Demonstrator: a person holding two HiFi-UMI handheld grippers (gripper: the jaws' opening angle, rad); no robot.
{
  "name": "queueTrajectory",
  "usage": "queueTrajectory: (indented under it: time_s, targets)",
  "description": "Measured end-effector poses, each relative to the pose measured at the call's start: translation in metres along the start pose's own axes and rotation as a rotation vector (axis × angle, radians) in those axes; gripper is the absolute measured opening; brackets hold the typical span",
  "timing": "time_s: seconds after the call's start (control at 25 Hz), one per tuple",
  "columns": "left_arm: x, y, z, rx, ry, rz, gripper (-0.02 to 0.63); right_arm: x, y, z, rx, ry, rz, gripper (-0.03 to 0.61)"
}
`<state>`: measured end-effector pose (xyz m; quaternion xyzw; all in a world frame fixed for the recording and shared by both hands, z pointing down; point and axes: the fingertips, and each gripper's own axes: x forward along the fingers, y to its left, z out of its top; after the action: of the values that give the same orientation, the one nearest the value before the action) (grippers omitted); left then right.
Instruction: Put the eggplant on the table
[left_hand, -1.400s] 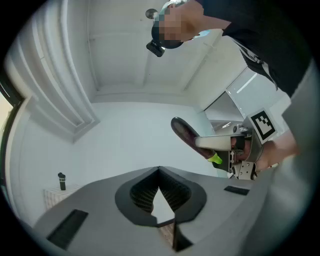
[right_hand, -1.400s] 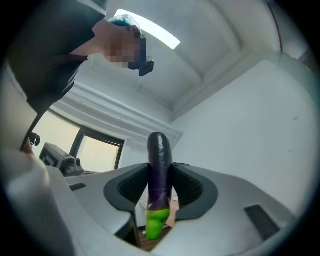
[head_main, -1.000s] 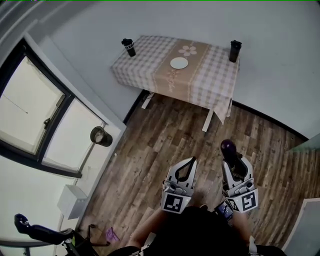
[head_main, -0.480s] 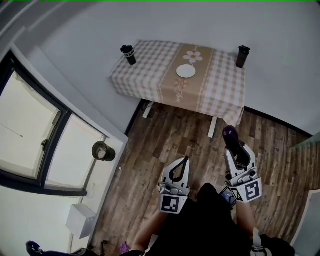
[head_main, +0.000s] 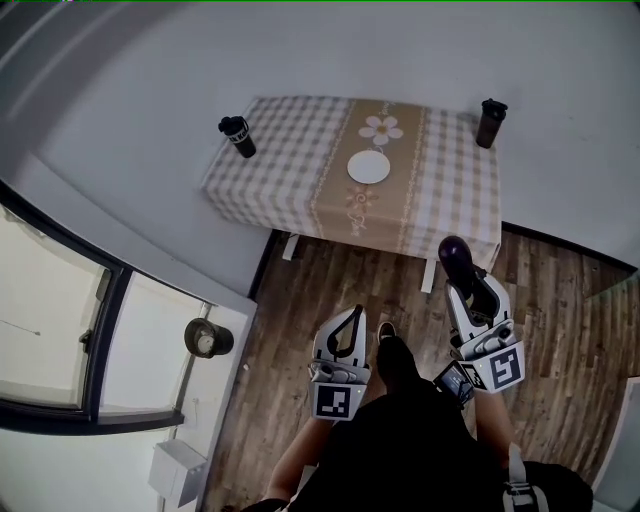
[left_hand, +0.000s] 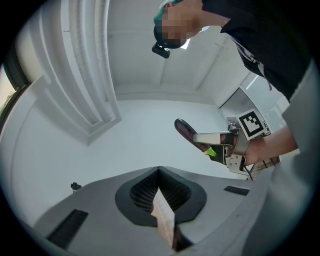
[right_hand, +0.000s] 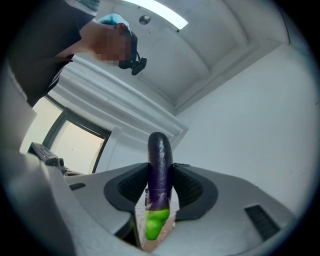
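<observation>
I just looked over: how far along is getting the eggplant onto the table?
Done: the eggplant is gripped in the right tool. In hand: it hangs over the floor, just short of the table. Left: reaching the table and setting it down.

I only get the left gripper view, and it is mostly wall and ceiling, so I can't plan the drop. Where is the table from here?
Observer: In the head view the table, under a checked cloth, stands ahead of the person, against the wall.
Operator: Is anything on it?
Observer: A white plate sits at the middle, with the left dark cup and the right dark cup near its ends.
Operator: And the grip on the eggplant?
Observer: The right gripper view shows the right gripper shut on the eggplant. Its green stem end is back between the jaws and its purple body sticks out forward.
</observation>
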<state>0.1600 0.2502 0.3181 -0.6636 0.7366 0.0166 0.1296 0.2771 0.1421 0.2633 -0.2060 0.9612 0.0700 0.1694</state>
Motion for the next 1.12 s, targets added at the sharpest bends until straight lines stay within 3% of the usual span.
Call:
queueTrajectory:
  time_s: [0.24,0.4,0.68,0.92,1.12]
  targets:
    - [0.113,0.058,-0.021,0.037,0.041,-0.017,0.002,0.101,-0.074,-0.033,0.031,-0.02,-0.022,0.166]
    - [0.186,0.093,-0.03,0.065,0.019,-0.023,0.002,0.164,-0.12,-0.051,0.029,-0.043,-0.022,0.166]
    - [0.247,0.134,-0.064,0.016,0.042,-0.014,0.002,0.227,-0.162,-0.093,0.033,0.008,-0.055,0.166]
    - [0.295,0.177,-0.09,0.001,0.041,-0.081,0.002,0.274,-0.185,-0.118,-0.006,0.039,-0.129,0.166]
    - [0.339,0.207,-0.11,-0.067,0.014,-0.208,0.002,0.301,-0.197,-0.122,-0.082,0.064,-0.266,0.166]
